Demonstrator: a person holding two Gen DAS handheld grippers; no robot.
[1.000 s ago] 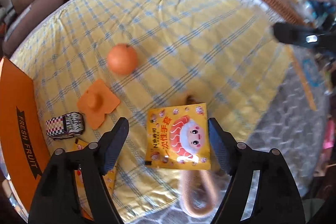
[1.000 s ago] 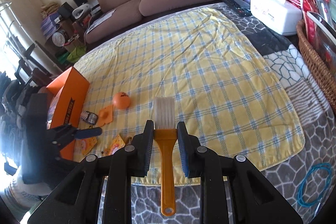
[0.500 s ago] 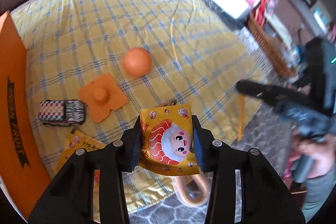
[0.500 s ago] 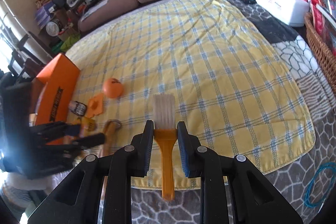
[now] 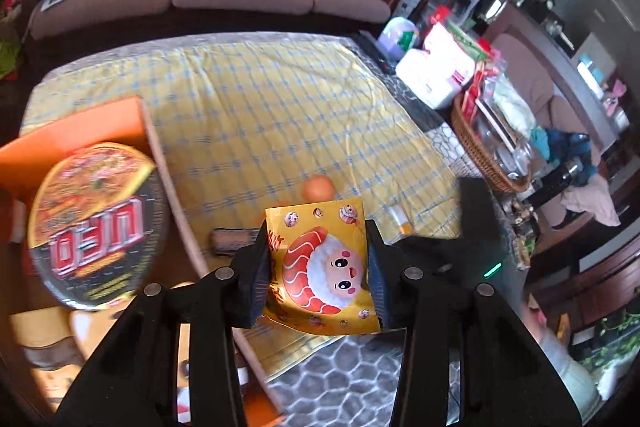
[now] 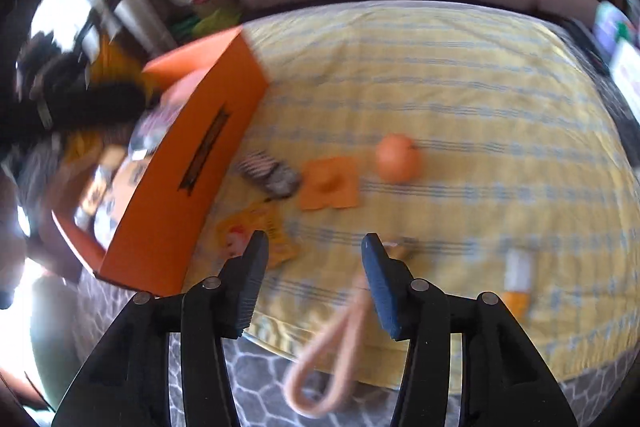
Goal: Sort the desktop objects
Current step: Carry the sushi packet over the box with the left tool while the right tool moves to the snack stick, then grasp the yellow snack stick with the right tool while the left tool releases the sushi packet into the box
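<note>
The left gripper [image 5: 316,267] squeezes a flat, shiny yellow packet [image 5: 323,263] with a cartoon sushi face, held up in the air beside the orange cardboard box [image 6: 192,163]. Inside the box lies a round noodle bowl [image 5: 96,223] with a glossy lid. The right gripper [image 6: 312,267] has just been opening; its jaws stand apart with nothing between them. Near the box, on the soft yellow checked cloth [image 6: 460,99], sit a striped toy car [image 6: 268,173], a flat orange piece [image 6: 330,183] and a smooth round orange [image 6: 398,158]. A brush [image 6: 517,283] lies farther off. A bent loop handle [image 6: 328,351] hangs over the cloth's edge.
</note>
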